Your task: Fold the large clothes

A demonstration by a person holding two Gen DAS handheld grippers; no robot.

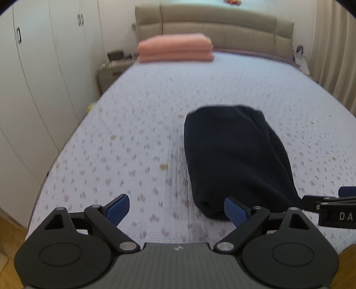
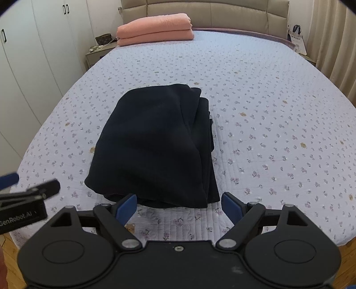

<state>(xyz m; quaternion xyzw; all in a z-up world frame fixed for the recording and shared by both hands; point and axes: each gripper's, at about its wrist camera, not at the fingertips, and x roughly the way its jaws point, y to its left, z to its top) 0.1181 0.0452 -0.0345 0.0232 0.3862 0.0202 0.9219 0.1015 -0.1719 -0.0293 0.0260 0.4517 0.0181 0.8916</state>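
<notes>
Wide bed (image 2: 255,93) under a pale quilt dotted with small flowers, filling both views, near edge cut off behind the tool bodies. Padded beige headboard (image 2: 222,13) at the far end, top cropped. White wardrobe doors (image 1: 44,73) along the left wall, curtain (image 2: 333,40) at the right edge. Stack of folded pink bedding (image 2: 155,29) lying at the head of the bed, well apart from everything else. Dark navy garment (image 2: 153,146), folded into a thick bundle, resting on the quilt near the foot; layered edges down its right side plain in the right wrist view, blurred and flat-looking in the left wrist view (image 1: 233,160). Small bedside table (image 2: 98,53) with a bag on it, details too small to make out. Left tongs (image 1: 176,210) spread wide, empty, over bare quilt just left of the bundle's near corner. Right tongs (image 2: 179,205) spread wide, empty, straddling the bundle's near edge, contact not clear. Each tool's tip poking into the other's view at the side.
</notes>
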